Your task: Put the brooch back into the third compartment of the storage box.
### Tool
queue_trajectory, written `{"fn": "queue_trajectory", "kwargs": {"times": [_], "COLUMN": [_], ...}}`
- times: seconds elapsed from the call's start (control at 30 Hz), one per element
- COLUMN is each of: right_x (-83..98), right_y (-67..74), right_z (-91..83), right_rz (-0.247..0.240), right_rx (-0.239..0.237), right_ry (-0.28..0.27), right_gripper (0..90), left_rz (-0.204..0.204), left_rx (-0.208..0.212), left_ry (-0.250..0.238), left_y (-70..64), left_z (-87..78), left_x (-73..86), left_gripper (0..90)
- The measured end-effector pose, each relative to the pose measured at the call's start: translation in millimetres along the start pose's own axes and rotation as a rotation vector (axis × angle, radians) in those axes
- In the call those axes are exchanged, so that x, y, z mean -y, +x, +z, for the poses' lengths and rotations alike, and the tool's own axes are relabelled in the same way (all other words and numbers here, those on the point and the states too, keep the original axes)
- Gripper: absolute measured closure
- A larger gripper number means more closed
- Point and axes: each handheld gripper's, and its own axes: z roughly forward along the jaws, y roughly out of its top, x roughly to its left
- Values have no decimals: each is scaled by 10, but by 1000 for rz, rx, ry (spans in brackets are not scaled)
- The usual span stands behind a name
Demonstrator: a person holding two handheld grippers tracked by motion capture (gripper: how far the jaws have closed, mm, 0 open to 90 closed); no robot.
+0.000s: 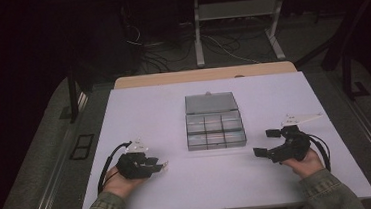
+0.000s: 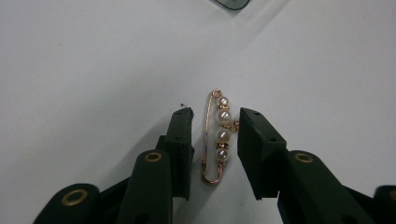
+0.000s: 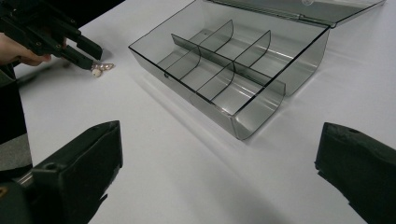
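Note:
A gold safety-pin brooch (image 2: pixel 219 135) strung with several pearls lies flat on the white table (image 1: pixel 214 182), at the front left. My left gripper (image 2: pixel 215 119) points down over it, one jaw on each side. A gap shows between the left jaw and the wire, and the right jaw sits close to the pearls. From the high view, the left gripper (image 1: pixel 155 164) has the brooch (image 1: pixel 164 164) at its tips. My right gripper (image 1: pixel 264 143) rests at the front right, open wide with nothing between its jaws. The right gripper view shows the left gripper (image 3: pixel 86 56) over the brooch (image 3: pixel 102 68).
A clear grey plastic organiser box (image 1: pixel 215 129) with several empty compartments stands mid-table, its lid (image 1: pixel 210 103) laid open toward the far side. A white tag (image 1: pixel 302 118) lies beside the right hand. Cables and a frame stand on the floor beyond the table.

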Motion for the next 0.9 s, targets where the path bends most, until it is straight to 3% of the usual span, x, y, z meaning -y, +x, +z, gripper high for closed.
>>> {"fn": "queue_trajectory", "kwargs": {"times": [0.43,0.73,0.9], "right_x": [-2,0,0], "right_y": [-4,-4,-6], "right_z": [2,3,1], "right_rz": [1,-1,-1], "right_rx": [-5,-2,-2], "right_ry": [3,3,2], "right_gripper": [3,3,3], "left_rz": [23,-22,-23], "left_rx": [-5,21,20], "left_ry": [16,11,15], "left_y": [-17,26,30], "left_z": [49,52,49], "left_x": [2,5,3], "left_gripper": [743,803,807]}}
